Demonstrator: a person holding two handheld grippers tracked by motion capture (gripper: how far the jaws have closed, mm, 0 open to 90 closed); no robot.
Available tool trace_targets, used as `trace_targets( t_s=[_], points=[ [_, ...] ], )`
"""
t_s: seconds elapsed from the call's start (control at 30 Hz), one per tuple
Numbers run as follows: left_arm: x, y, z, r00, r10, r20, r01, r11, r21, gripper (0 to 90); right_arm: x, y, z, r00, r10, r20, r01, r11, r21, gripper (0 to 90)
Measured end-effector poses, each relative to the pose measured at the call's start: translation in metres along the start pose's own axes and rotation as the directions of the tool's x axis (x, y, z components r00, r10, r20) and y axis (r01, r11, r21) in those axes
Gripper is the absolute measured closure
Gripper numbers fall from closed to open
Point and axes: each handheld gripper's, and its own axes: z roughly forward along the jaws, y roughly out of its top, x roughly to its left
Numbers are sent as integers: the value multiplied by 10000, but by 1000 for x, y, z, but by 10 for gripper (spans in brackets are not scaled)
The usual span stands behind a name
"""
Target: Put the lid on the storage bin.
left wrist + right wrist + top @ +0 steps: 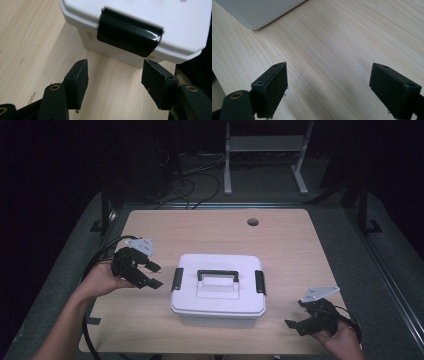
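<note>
Surface: pale wooden table, dark room beyond.
Box: white lidded box at table centre, left latch seemingly clipped down.
Left gripper: jaws apart, empty; latch straight ahead, near, long axis crosswise to the jaws.
Right gripper: wide open, empty, farther off.

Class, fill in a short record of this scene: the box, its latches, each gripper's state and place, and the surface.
box: white box, lid on, mid-table, black handle flat on top
latches: black, left latch and right latch, both down
left gripper: open, aimed at left latch, not touching
right gripper: open, near the box's right front corner, apart from it
surface: wooden table
</note>
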Motion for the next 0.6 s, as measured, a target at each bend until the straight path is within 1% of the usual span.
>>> trace_targets(
  t_s=[0.17, 0.2, 0.3, 0.4, 0.47, 0.5, 0.6],
  points=[
    [1, -6, 1, 9999, -123, -59, 123, 9999, -67, 339, 0, 1, 0, 10000, -18, 4, 18, 10000, -36, 144],
    [1, -9, 3, 9997, -225, -70, 224, 9997, -109, 333, 0, 1, 1, 10000, 0, -10, 0, 10000, -13, 145],
    [2, -12, 4, 9997, -250, -14, 250, 9996, -87, 332, 0, 1, 1, 10000, -27, -13, 27, 10000, 12, 144],
    [3, -20, 6, 9988, -466, -128, 465, 9988, -140, 317, 0, 2, 1, 10000, -43, -24, 43, 10000, 3, 144],
    [3, -21, 6, 9987, -477, -160, 475, 9988, -134, 307, 1, 2, 2, 10000, -29, -20, 29, 10000, 11, 144],
    [3, -23, 7, 9983, -548, -188, 545, 9984, -164, 298, 1, 2, 2, 10000, -26, -23, 26, 10000, 10, 144],
    [3, -28, 9, 9980, -586, -222, 584, 9983, -88, 290, 1, 2, 2, 10000, -42, -12, 42, 10000, 20, 144]
  ],
)
